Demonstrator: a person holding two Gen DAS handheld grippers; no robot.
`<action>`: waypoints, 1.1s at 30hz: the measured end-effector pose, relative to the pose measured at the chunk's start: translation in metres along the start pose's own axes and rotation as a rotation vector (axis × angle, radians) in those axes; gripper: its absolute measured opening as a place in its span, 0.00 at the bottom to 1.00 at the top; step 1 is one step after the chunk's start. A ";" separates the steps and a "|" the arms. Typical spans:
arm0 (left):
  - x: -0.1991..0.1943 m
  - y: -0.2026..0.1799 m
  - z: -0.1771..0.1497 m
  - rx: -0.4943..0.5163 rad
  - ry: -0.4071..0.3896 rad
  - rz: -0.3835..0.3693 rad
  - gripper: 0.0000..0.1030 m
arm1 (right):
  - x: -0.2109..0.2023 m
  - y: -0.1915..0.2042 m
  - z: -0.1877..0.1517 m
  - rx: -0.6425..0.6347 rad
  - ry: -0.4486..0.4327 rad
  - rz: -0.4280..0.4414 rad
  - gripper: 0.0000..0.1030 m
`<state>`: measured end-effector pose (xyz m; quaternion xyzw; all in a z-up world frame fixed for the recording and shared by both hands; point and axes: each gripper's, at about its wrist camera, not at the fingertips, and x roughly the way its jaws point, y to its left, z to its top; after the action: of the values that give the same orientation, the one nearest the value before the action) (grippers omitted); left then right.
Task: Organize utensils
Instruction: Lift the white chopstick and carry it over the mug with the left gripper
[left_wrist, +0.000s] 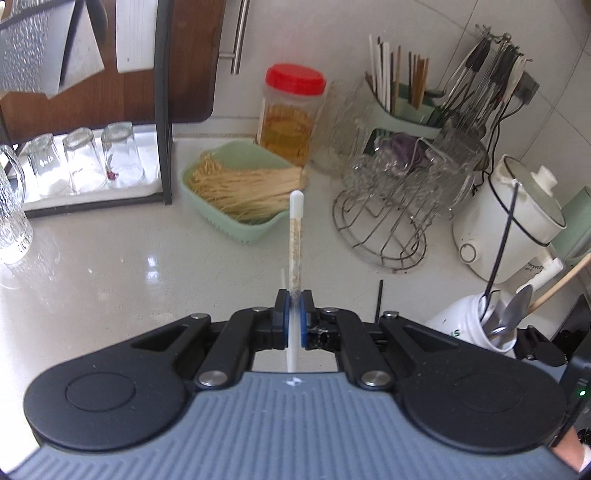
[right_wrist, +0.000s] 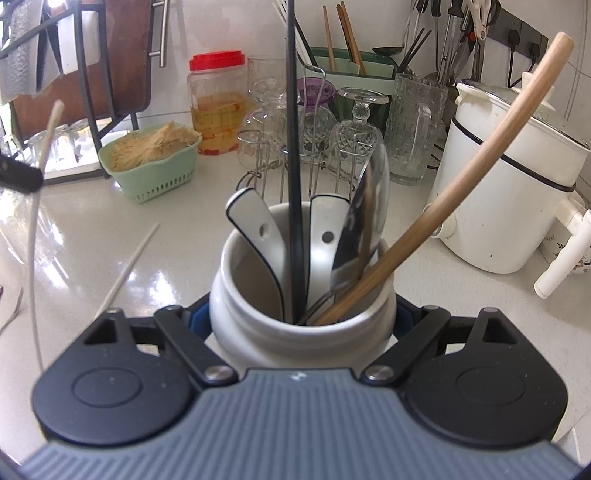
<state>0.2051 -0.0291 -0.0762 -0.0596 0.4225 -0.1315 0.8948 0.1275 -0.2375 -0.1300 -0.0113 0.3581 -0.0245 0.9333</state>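
Currently my left claw is pinched on a white chopstick, held clear of the worktop and pointing toward the green basket of noodles. My right claw grips the white utensil jar on both sides, its blue pads against the jar's shoulders. Inside the jar stand two ceramic spoons, a metal spoon, a black chopstick and a wooden chopstick. One more white chopstick lies loose on the worktop, just left of the jar. I judge the sorting mostly done: the held chopstick and the loose one remain to go in.
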 end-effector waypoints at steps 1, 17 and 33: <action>-0.002 -0.001 0.000 0.000 -0.001 -0.002 0.06 | 0.000 0.000 0.000 -0.001 -0.001 0.002 0.89; -0.041 -0.023 0.027 0.003 -0.078 -0.052 0.06 | -0.004 -0.003 -0.004 -0.013 -0.017 0.020 0.89; -0.065 -0.053 0.058 0.066 -0.132 -0.128 0.05 | -0.004 -0.001 -0.005 -0.009 -0.023 0.011 0.89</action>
<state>0.2006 -0.0618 0.0201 -0.0655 0.3532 -0.1982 0.9120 0.1213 -0.2387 -0.1308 -0.0138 0.3477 -0.0176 0.9374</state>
